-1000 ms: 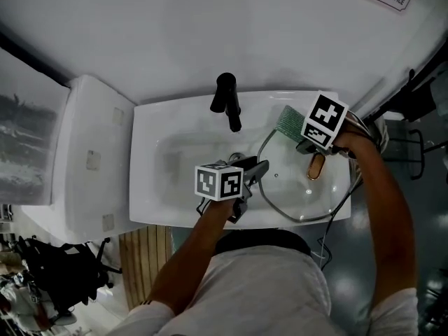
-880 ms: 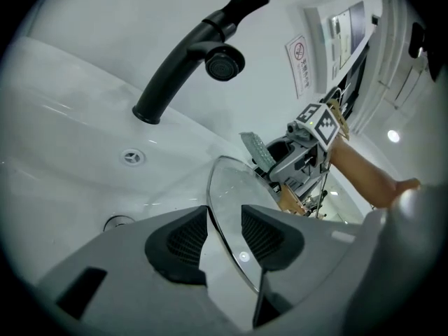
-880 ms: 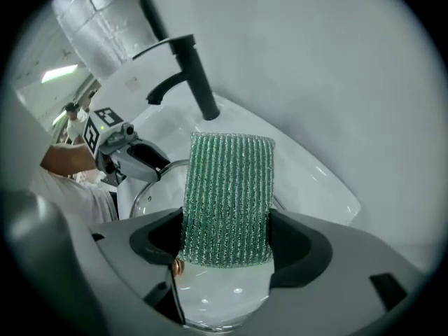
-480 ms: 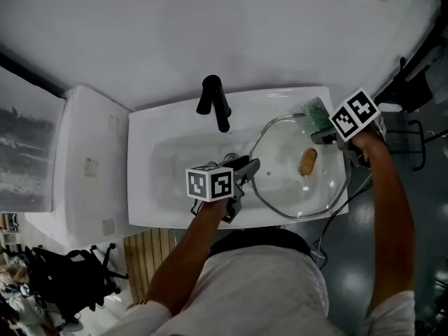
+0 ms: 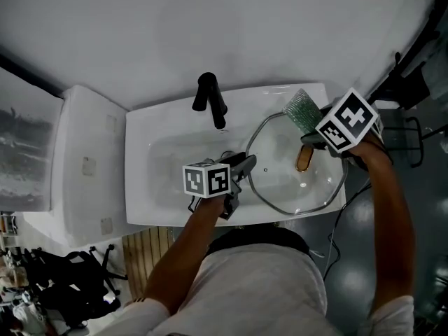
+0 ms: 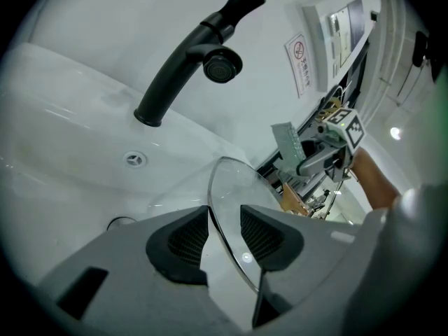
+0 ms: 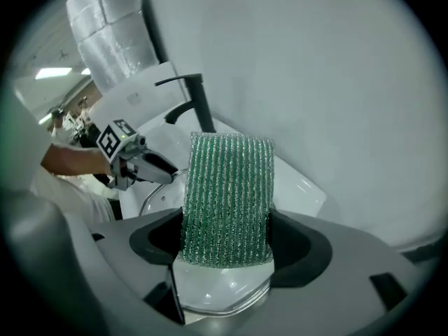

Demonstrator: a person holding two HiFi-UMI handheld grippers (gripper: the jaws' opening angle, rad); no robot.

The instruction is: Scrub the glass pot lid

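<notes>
The glass pot lid (image 5: 280,184) leans tilted in the right half of the white sink (image 5: 143,173). Our left gripper (image 6: 224,238) has just been narrowing its jaws and pinches the lid's left rim. Our right gripper (image 7: 224,247) clamps a green scouring pad (image 7: 227,194) over the far rim. We judge the lid stiff, weighty, slippery and breakable, so it is best held by its metal rim.

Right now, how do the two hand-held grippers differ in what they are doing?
The left hand-held gripper clamps the glass pot lid by its rim, its jaws having just closed a little; the right hand-held gripper pinches a green scouring pad. The left is at the lid's near-left edge, the right at its far-right edge. Both carry a marker cube.
</notes>
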